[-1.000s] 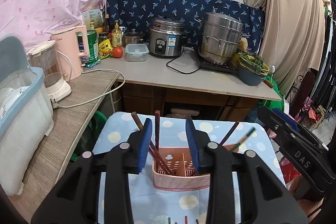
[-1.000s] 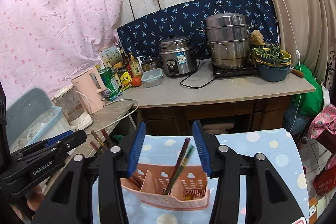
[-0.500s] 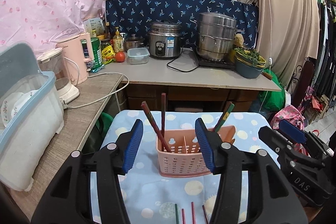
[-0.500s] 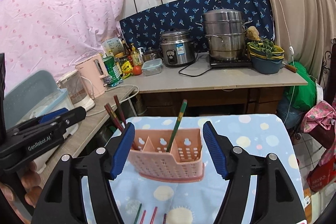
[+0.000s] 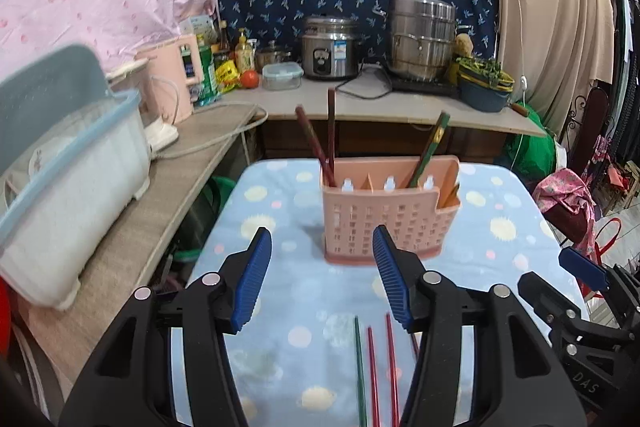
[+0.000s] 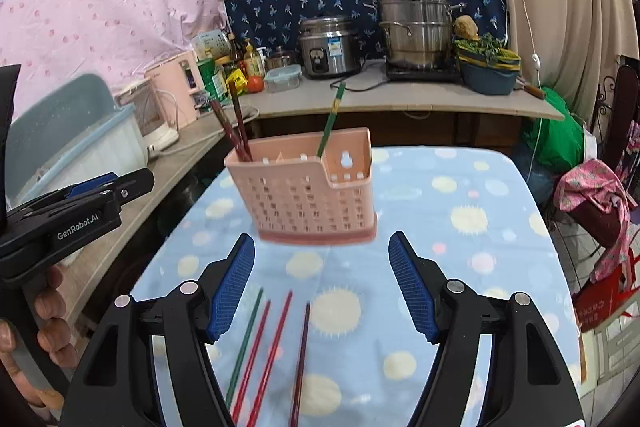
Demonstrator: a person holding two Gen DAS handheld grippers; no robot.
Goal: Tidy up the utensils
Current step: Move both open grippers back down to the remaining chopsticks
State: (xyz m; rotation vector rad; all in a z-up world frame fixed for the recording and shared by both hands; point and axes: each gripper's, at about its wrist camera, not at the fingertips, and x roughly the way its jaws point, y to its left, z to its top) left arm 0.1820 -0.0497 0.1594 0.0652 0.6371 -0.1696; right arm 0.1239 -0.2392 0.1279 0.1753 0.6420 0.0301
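Cluttered kitchen counter behind, blue dotted tablecloth (image 5: pixel 304 291) up front. Pink utensil caddy (image 5: pixel 390 213) stands upright mid-table – two dark red chopsticks in its left compartment, a green one in the right. Four loose chopsticks (image 6: pixel 276 351) lie flat on the cloth near the cameras. Left gripper (image 5: pixel 320 275) and right gripper (image 6: pixel 322 283) both spread, nothing between the pads, short of the caddy.
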